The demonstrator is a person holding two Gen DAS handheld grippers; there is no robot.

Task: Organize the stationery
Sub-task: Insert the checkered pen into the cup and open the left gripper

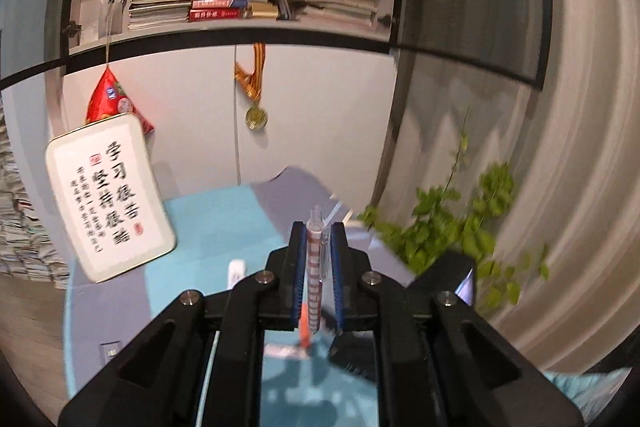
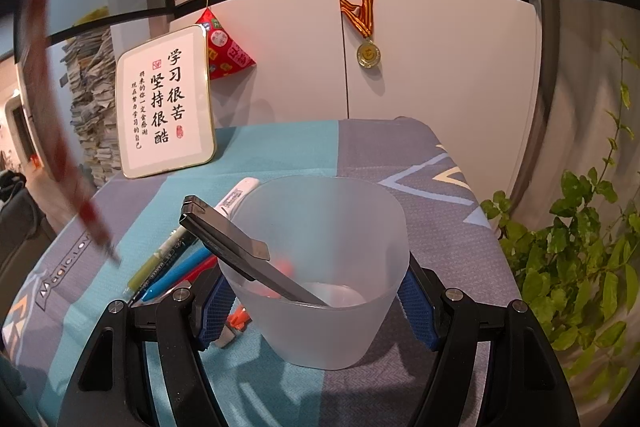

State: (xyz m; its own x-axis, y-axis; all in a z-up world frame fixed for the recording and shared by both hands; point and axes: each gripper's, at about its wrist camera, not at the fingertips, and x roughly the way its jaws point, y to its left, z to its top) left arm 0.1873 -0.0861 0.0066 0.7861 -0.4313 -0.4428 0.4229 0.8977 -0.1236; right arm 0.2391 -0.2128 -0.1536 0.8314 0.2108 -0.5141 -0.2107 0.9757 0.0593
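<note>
My left gripper [image 1: 316, 239] is shut on a red-and-white striped pen [image 1: 314, 267], held upright above the table. The same pen shows blurred at the far left of the right wrist view [image 2: 60, 131]. My right gripper [image 2: 316, 291] is shut on a frosted plastic cup [image 2: 320, 267] that stands on the table. A black stapler-like tool [image 2: 236, 247] leans inside the cup. Several pens lie left of the cup: a white marker [image 2: 238, 193], a yellow-green pen [image 2: 158, 259], a blue pen [image 2: 176, 277] and a red pen [image 2: 202, 267]. A white marker [image 1: 236, 273] also shows below my left gripper.
A framed calligraphy sign [image 2: 166, 105] leans against the cabinet at the back left. A green plant [image 2: 568, 251] stands off the table's right edge. A medal [image 2: 368, 55] hangs on the cabinet door. The cloth [image 2: 360, 147] is teal and grey.
</note>
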